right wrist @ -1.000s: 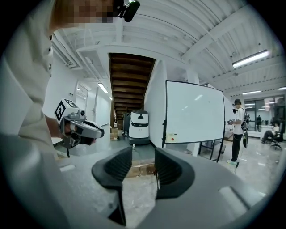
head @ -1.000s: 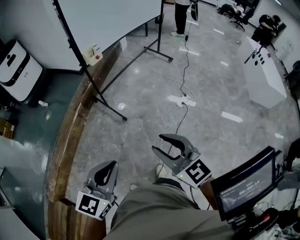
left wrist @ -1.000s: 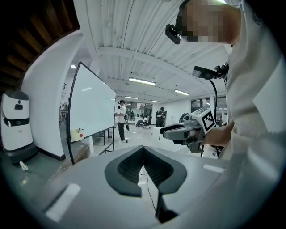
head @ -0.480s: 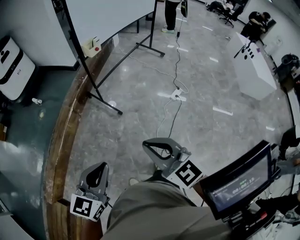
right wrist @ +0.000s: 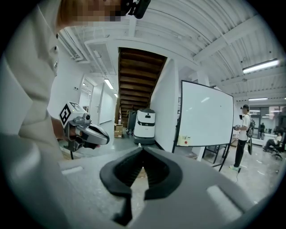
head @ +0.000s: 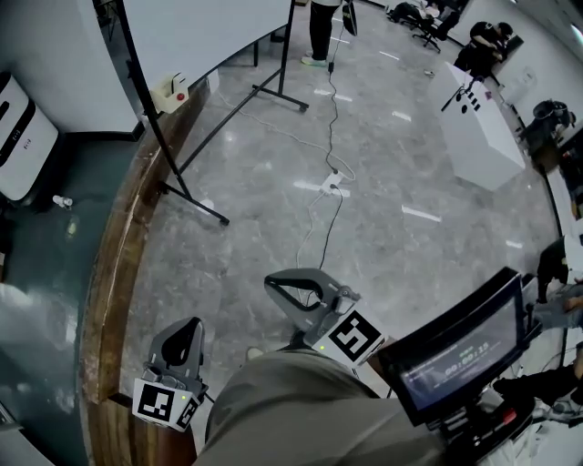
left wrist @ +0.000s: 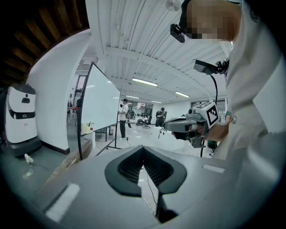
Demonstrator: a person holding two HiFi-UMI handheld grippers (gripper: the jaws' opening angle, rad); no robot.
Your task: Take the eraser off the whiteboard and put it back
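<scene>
whiteboard (head: 209, 27) cut off at top edge, cream box (head: 171, 91) indistinct

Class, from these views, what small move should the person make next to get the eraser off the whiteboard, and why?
Probably walk toward the whiteboard: it stands far across the floor, with what looks like the eraser at its lower edge. The left gripper and right gripper are both shut and empty, nowhere near it.

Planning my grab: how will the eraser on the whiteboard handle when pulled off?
The eraser looks small and boxy, so it is probably light and rigid enough to pinch. It hangs at the lower corner of the whiteboard, perhaps magnetically, so expect slight resistance.
</scene>
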